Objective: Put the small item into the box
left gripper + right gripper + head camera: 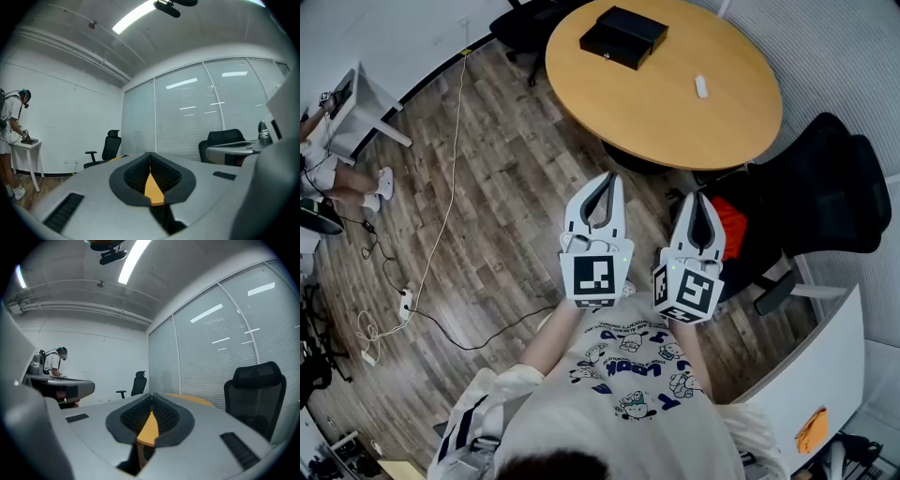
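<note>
A black box (623, 37) lies on the far side of the round wooden table (675, 112), its lid resting askew on top. A small white item (701, 86) lies on the table to the right of the box. Both grippers are held side by side in front of my chest, well short of the table and above the floor. The left gripper (608, 176) is shut with nothing in it; in the left gripper view its jaw tips (150, 154) meet. The right gripper (699, 197) is shut and empty too, its tips (151, 395) meeting in the right gripper view.
A black office chair (830, 192) stands right of the table, with a red object (731, 225) below the right gripper. Another black chair (525, 23) is behind the table. Cables and a power strip (405, 302) lie on the wood floor at left. A person (328, 169) stands by a white table at far left.
</note>
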### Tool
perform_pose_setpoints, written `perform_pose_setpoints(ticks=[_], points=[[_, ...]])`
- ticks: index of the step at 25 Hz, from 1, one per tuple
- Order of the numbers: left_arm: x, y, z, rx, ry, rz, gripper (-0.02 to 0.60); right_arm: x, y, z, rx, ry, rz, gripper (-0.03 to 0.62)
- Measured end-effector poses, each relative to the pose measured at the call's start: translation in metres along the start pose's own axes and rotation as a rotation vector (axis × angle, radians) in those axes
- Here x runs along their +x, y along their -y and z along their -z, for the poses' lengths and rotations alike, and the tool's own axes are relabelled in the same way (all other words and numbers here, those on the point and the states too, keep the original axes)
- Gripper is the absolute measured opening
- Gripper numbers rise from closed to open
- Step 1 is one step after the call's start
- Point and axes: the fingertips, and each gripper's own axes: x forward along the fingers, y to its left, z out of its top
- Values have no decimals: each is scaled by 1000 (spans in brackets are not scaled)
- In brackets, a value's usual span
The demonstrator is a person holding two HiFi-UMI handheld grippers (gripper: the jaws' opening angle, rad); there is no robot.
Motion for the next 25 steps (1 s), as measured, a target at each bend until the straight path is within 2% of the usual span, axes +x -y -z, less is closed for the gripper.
perform_pose_setpoints(ticks=[12,25], points=[[39,-17,7,-7,-8,36,15,35,7,8,15,-8,63,38],[76,-36,29,-24,-68,49,15,72,10,27,40,-63,93,38]])
